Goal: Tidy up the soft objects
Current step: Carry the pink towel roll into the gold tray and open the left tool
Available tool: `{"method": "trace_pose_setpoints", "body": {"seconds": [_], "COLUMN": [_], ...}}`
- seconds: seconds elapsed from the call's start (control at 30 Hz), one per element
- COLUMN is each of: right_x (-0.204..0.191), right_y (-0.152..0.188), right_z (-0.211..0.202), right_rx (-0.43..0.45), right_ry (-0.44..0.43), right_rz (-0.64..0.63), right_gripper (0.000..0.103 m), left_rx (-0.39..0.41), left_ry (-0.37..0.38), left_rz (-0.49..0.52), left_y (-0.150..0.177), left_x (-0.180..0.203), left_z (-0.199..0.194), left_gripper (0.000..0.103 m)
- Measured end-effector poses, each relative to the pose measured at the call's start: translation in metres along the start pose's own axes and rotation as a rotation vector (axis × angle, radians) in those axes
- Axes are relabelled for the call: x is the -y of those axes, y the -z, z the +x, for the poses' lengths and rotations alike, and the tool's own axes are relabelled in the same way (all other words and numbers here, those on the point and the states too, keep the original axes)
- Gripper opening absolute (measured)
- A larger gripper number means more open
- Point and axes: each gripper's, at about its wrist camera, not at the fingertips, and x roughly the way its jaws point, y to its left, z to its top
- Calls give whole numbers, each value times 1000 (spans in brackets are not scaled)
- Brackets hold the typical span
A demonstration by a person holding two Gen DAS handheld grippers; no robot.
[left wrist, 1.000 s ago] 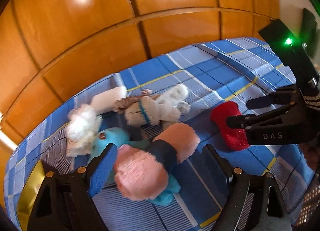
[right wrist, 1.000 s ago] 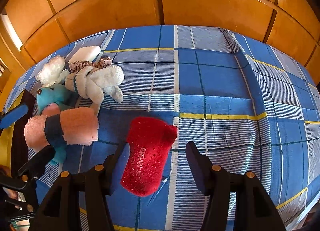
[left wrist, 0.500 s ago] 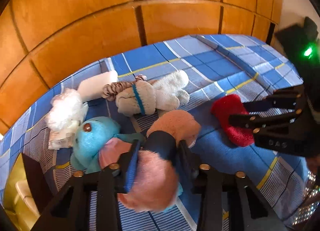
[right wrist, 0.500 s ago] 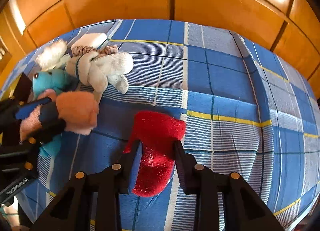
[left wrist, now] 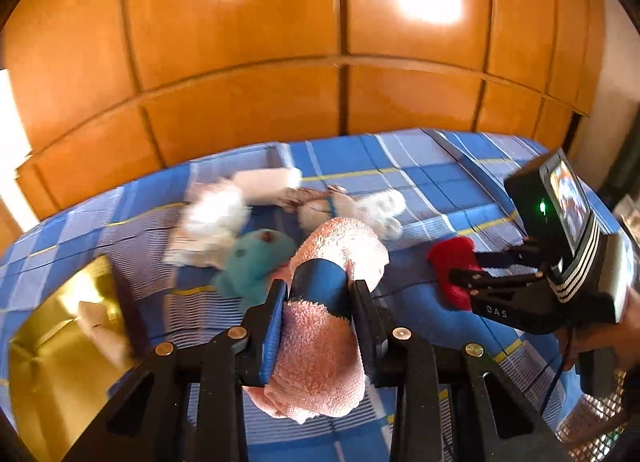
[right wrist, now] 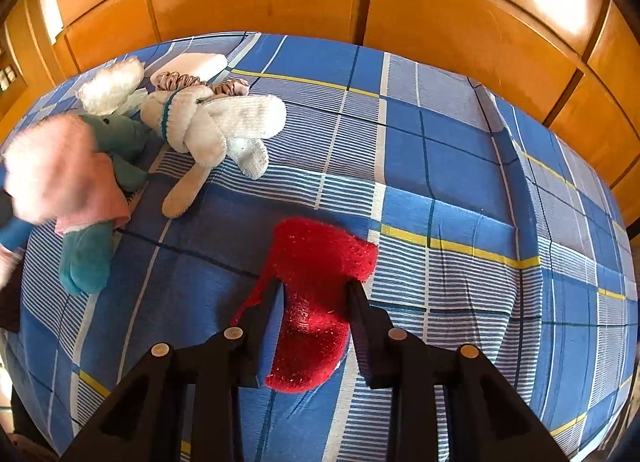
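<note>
Left wrist view showed the left hand-held gripper point(left wrist: 318, 326) clamped on a pink fluffy rolled towel with a dark blue band round its middle point(left wrist: 324, 318), the pads pressing at and just below the band; the roll sat at lower centre of the frame, lifted clear of the blue plaid bed sheet point(left wrist: 440, 181). Soft and light, it squashed under the pads, so the banded waist looked the surest place to hold, where the pile was bound tight and unlikely to slip. A gold box point(left wrist: 60, 350) stood open at lower left, possibly the place to put it.

Right wrist view showed the right hand-held gripper point(right wrist: 316, 322) narrowed onto a red fuzzy sock-like piece point(right wrist: 316, 294) at lower centre, pinched across its middle while it lay on the sheet. Limp and light, it would probably droop either side of the grip.

A teal plush toy point(right wrist: 104, 157) and a white knitted sock bundle point(right wrist: 216, 121) lay at upper left.

A second earlier both pairs of jaws had stood wide around their pieces; since then each had closed, and the left one had carried the towel upward off the teal toy, while the red piece had not left the sheet.
</note>
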Motion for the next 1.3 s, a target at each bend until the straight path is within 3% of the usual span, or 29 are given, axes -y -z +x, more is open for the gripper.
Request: {"method": "trace_pose_setpoints", "body": {"seconds": [0.67,1.13,1.3], "right_x": [-13,-17,-19], "right_y": [6,11,11], "right_z": [-2,-3,-3], "right_rx": [46,66,68], "right_ry": [74,105,119], "right_rz": [-87,-105,-115], "right_gripper": [31,31,31], "left_rx": [133,121,61], "left_ry": [-384,-483,-490], "left_rz": [-227,-339,-407], "left_y": [24,54,68], "left_x": [-107,-162,-189], "left_z": [-109,-126,-109], "left_gripper": [33,33,33]}}
